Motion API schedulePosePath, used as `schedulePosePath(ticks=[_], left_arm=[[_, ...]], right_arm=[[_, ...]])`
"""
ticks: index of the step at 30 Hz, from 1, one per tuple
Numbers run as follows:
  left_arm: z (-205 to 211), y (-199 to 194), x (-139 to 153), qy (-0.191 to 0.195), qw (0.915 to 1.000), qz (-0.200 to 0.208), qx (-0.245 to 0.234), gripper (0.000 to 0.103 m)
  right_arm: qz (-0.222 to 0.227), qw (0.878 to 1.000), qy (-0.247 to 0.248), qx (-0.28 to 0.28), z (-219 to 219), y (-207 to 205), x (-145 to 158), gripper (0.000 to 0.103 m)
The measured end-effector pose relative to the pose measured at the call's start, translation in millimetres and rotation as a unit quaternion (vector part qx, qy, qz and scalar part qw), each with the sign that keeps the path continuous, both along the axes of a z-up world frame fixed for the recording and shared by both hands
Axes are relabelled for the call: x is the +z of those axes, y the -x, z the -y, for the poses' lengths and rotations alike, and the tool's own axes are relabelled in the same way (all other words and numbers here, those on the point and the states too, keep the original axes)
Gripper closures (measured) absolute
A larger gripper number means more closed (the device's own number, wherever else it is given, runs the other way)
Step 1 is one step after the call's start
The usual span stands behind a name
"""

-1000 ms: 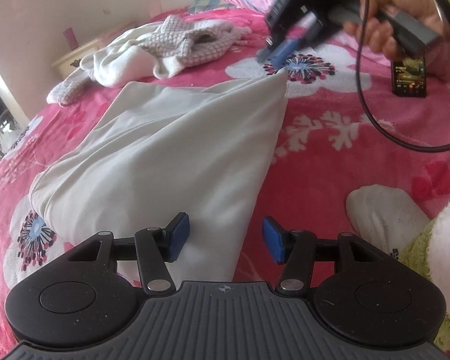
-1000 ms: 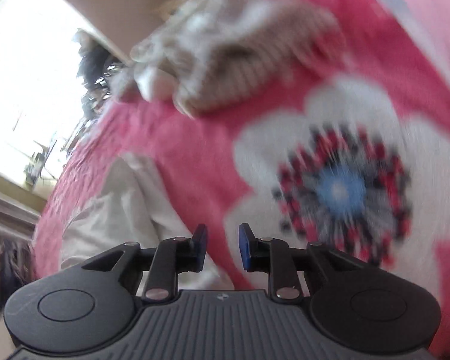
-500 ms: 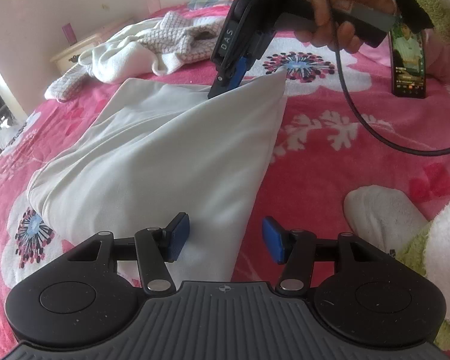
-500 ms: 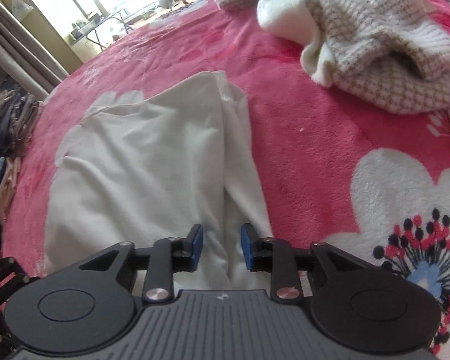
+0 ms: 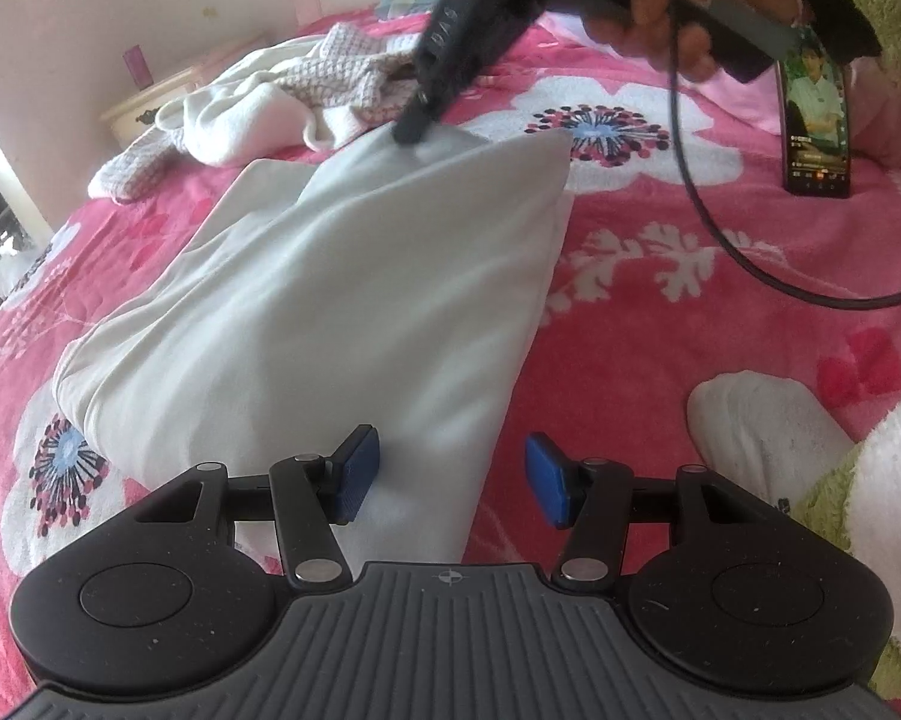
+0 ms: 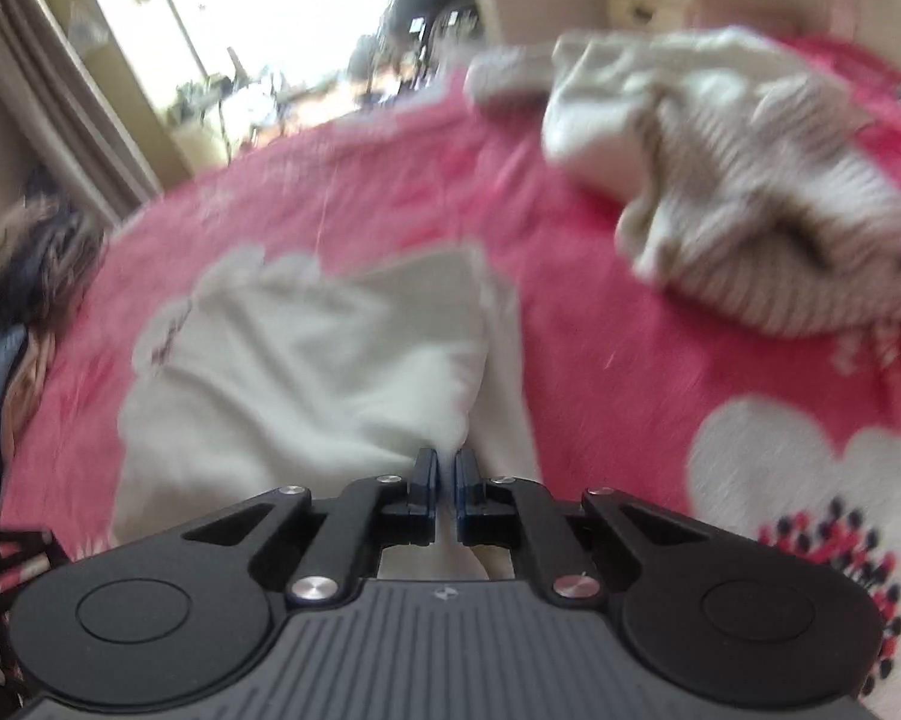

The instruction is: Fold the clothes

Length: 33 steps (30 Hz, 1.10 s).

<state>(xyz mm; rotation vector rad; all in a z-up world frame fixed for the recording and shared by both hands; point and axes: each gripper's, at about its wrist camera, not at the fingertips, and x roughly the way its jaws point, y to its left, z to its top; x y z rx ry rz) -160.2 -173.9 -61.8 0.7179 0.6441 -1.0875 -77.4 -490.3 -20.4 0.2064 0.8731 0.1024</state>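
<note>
We see the folded white cotton garment [image 5: 306,312] lying flat on the pink floral bedspread [image 5: 660,324], its near corner between the wide-open left tongs [image 5: 452,477]. Right tongs [image 6: 444,483] are clamped on the garment's far edge, at 12 o'clock from the left tongs; in the left view their tip [image 5: 414,129] pinches the cloth. Crumpled cream-and-grey knit sweater [image 5: 282,96] sits at 11 o'clock beyond the garment. Upright black phone [image 5: 816,120] at 2 o'clock, black cable [image 5: 750,264] looping across the bedspread, white sock [image 5: 762,432] at 3 o'clock. Right view is motion-blurred.
</note>
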Motion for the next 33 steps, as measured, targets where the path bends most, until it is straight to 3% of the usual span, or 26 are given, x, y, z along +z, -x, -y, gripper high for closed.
schedulePosePath(ticks=[5,9,10,12,13,14,24,27,28,33], left_arm=[[0.4,2.3,-1.1,-0.006,1.0000,0.004,-0.003,0.049],[-2.0,5.3,-1.8,-0.009,0.9998,0.013,-0.013,0.049],[-2.1,5.6,-2.1,-0.009,0.9997,0.015,-0.015,0.049],[-1.5,5.1,-2.3,-0.010,0.9997,0.014,-0.016,0.049],[-1.1,4.6,-2.1,-0.009,0.9997,0.013,-0.017,0.049],[-0.8,3.7,-1.3,-0.009,0.9997,0.012,-0.017,0.049],[-10.3,9.8,0.2,-0.021,0.9983,0.039,-0.039,0.049],[-12.3,15.1,-2.9,-0.028,0.9967,0.055,-0.053,0.049],[-12.5,16.6,-3.2,-0.029,0.9961,0.060,-0.057,0.049],[-13.0,20.3,-1.4,-0.027,0.9944,0.070,-0.075,0.049]], right_arm=[[-0.005,0.998,0.061,-0.014,-2.4,-12.8,-17.0,0.103],[-0.024,0.997,-0.014,-0.068,26.7,-16.6,-25.7,0.101],[-0.023,0.996,-0.048,-0.074,35.2,-13.3,-22.8,0.097],[-0.021,0.991,-0.106,-0.080,50.4,-6.5,-16.4,0.079],[-0.020,0.990,-0.119,-0.075,54.1,-2.4,-13.1,0.059],[-0.021,0.990,-0.120,-0.069,54.5,0.7,-10.5,0.055],[-0.094,0.993,-0.052,0.049,17.2,-9.8,-32.8,0.058],[-0.095,0.993,-0.025,0.059,10.5,-10.9,-36.3,0.082],[-0.087,0.994,-0.027,0.057,10.8,-9.6,-32.8,0.101],[-0.002,0.999,-0.016,0.030,10.9,0.8,0.2,0.101]])
